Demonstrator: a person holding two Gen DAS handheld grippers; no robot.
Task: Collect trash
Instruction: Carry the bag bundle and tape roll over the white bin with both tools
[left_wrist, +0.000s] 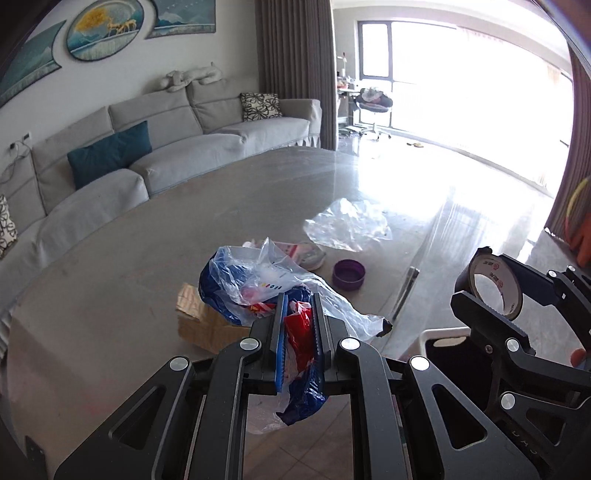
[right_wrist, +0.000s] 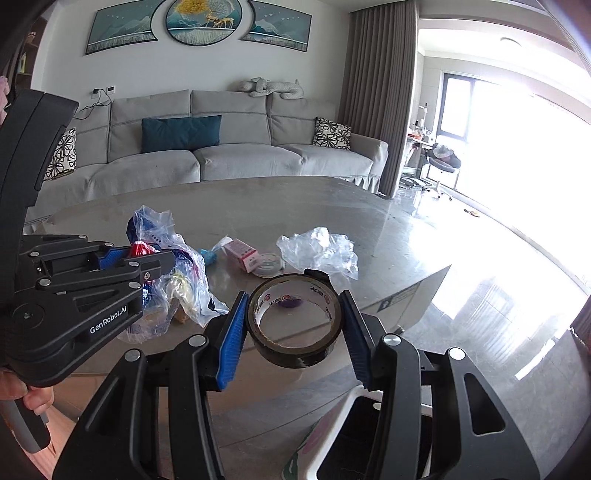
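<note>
Living room behind, grey sofa (right_wrist: 229, 155) along the wall, and we work over a round grey table (left_wrist: 129, 258). We take the purple cap (left_wrist: 348, 274) on that table as our landmark.

Left of the cap, a brown cardboard piece (left_wrist: 201, 325) lies half hidden under the bag. Our left gripper (left_wrist: 298, 325) is clenched tight on a crumpled plastic bag (left_wrist: 251, 284), clear film over blue and red wrappers; what is inside we cannot read. The bag's tail hangs below the fingers, off the table's near edge.

Just behind the cap sit a pink box (right_wrist: 243, 254) and a flat round lid (left_wrist: 312, 256), both partly covered by the bag in the left view. Farther behind, right of the cap, lies a loose clear plastic sheet (left_wrist: 347, 225).

Right of the cap, nearer us, our right gripper (right_wrist: 293, 325) grasps a dark tape roll (right_wrist: 295, 350) across its sides, held off the table. In the right view we see the cap only through the roll's hole. Below it a white bin rim (right_wrist: 360, 395) is cut off by the gripper.
</note>
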